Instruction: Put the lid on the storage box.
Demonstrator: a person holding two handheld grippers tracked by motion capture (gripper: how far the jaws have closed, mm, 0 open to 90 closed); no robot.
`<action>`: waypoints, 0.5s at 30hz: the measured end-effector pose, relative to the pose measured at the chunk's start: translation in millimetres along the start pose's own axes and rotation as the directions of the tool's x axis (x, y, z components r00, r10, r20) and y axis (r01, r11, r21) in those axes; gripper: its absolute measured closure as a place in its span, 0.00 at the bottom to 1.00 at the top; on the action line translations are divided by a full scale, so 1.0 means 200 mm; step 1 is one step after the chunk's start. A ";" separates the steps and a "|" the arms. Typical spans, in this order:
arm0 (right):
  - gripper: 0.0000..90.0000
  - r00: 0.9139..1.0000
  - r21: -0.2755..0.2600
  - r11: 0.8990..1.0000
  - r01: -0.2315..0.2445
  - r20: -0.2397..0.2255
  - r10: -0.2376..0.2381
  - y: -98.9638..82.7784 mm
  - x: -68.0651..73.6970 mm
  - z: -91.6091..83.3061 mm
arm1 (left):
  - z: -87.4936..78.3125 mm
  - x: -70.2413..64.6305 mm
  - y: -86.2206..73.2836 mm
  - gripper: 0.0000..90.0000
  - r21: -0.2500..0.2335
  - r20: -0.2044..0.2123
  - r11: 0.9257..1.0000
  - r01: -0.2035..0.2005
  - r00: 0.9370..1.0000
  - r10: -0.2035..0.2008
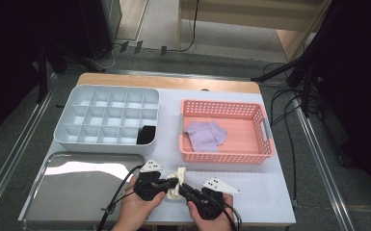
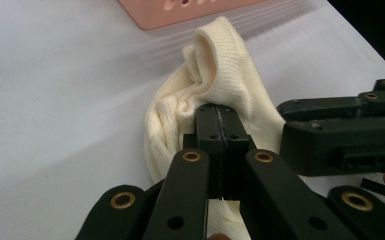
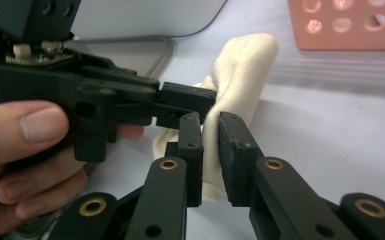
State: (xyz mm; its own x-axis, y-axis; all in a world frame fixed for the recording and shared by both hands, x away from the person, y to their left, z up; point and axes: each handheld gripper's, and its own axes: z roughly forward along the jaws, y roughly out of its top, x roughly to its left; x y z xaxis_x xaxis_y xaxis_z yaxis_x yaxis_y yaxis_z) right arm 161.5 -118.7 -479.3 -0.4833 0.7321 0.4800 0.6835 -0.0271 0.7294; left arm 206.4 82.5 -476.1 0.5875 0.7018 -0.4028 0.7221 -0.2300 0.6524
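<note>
left gripper point(image 1: 169, 183): near edge of the table, just left of the cream sock; its jaws are pressed together on a fold of the sock, seen clamped tight in the left gripper view point(image 2: 219, 131).
right gripper point(image 1: 182, 188): just right of the sock, pointing up and left into it; in the right gripper view point(image 3: 210, 145) a layer of sock hangs between the two pads, which pinch it with a narrow gap left between them.
hands: the left hand point(image 1: 137, 208) and right hand point(image 1: 207, 217) come in from the bottom edge, one behind each gripper, both close beside the sock.
cream sock point(image 1: 177, 183): bunched and lifted a little off the white table point(image 1: 260, 197), between the two grippers, in front of the pink basket; its ribbed cuff point(image 2: 219, 55) stands up and open, pointing away from the left gripper.
metal tray point(image 1: 77, 185): flat and shiny, left of the sock, its right rim just beside the left gripper.
pink basket point(image 1: 226, 156): beyond the sock and a little to the right, near but apart from it.
lilac cloth point(image 1: 206, 134): crumpled inside the basket, in its left half.
grey divider box point(image 1: 107, 144): beyond the sock to the left, past the tray; rows of small cells.
black thing point(image 1: 146, 134): in the box's near right cell, the one closest to the sock; too dark to tell what it is.
</note>
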 end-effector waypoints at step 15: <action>0.62 0.992 -0.059 0.998 0.017 0.123 -0.009 -0.02 0.04 -0.01 | -0.01 0.00 0.00 1.00 -0.007 0.006 1.000 0.015 1.000 -0.014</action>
State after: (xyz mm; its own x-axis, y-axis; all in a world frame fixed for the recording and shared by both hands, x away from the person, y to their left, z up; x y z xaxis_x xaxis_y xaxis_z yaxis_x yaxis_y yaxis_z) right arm 154.1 -114.6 -476.3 -0.4186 0.8106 0.4096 0.6418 -0.0551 0.7649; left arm 205.9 83.1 -474.7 0.5791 0.7012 -0.4159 0.7279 -0.2149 0.6511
